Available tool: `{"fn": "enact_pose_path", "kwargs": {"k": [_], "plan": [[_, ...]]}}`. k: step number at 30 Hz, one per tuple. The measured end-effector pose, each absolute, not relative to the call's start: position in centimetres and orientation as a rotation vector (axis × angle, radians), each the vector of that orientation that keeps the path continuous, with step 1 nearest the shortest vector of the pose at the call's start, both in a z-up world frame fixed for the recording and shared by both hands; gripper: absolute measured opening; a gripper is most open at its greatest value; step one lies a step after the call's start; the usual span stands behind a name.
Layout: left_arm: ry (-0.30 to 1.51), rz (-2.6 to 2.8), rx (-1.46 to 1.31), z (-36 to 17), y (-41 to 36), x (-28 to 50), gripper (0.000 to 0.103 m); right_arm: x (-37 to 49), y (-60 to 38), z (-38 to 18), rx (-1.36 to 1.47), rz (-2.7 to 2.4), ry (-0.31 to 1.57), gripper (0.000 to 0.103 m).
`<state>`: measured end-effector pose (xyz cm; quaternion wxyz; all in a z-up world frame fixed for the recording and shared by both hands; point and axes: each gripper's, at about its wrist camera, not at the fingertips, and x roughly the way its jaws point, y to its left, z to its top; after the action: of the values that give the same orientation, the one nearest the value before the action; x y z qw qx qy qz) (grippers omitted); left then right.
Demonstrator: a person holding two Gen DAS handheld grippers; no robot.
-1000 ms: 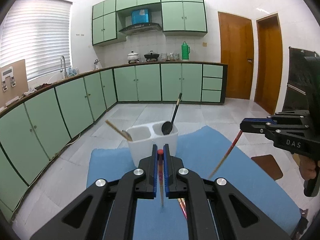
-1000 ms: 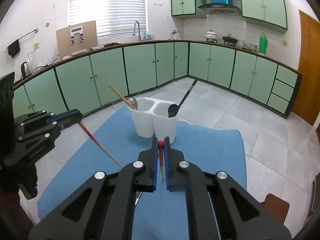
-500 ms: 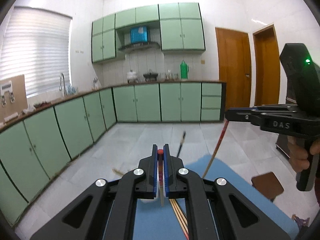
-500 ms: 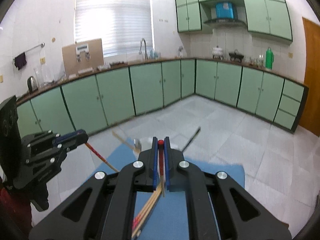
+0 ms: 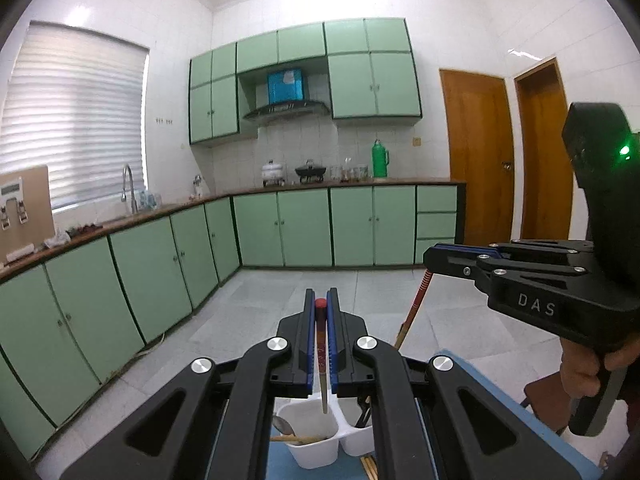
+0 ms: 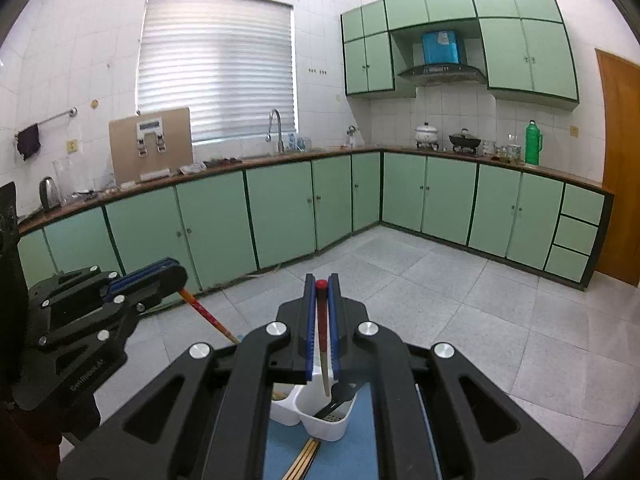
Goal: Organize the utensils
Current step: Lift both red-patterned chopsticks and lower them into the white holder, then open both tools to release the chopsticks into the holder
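My left gripper [image 5: 320,316] is shut on a red-topped chopstick [image 5: 321,364] that hangs tip down over the left compartment of the white two-part holder [image 5: 312,454]. A wooden-handled spoon [image 5: 288,434] lies in that compartment. My right gripper [image 6: 321,300] is shut on another red-topped chopstick [image 6: 323,360] that hangs over the holder [image 6: 326,424], where a black ladle [image 6: 340,394] sits. The right gripper [image 5: 432,256] also shows in the left wrist view, and the left gripper [image 6: 176,276] in the right wrist view. Both are raised above the holder.
The holder stands on a blue mat [image 5: 504,404]. More chopsticks [image 6: 302,460] lie on the mat in front of the holder. Green kitchen cabinets [image 6: 280,212] line the far walls beyond a tiled floor [image 6: 460,300].
Both grippers have risen and moved forward with their chopsticks. The holder has dropped from mid-frame to under the fingers, and the chopstick tips now hang over it.
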<state>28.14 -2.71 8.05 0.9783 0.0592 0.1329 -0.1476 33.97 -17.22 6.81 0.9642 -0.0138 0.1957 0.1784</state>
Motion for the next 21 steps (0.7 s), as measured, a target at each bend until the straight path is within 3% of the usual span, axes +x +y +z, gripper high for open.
{"fn": "enact_pose_path", "kwargs": {"k": [15,17,19,20,21], "plan": [[0.449,-0.283,0.110,0.8,-2.8,32.9,0.006,38.2,-15.1,-1.2,-0.022,0.350,0.574,0.005],[0.464,-0.286,0.105,0.4,-2.6,32.9,0.010,37.9,-15.0,-1.5,-0.027,0.341,0.577,0.007],[0.462,-0.280,0.102,0.4,-2.4,32.6,0.026,37.4,-15.2,-1.5,-0.025,0.334,0.574,0.010],[0.455,-0.275,0.098,0.6,-2.2,32.2,0.029,37.2,-15.4,-1.3,-0.021,0.332,0.569,0.012],[0.448,-0.275,0.091,0.9,-1.9,31.7,0.031,36.7,-15.7,-1.0,-0.013,0.319,0.556,0.022]]}}
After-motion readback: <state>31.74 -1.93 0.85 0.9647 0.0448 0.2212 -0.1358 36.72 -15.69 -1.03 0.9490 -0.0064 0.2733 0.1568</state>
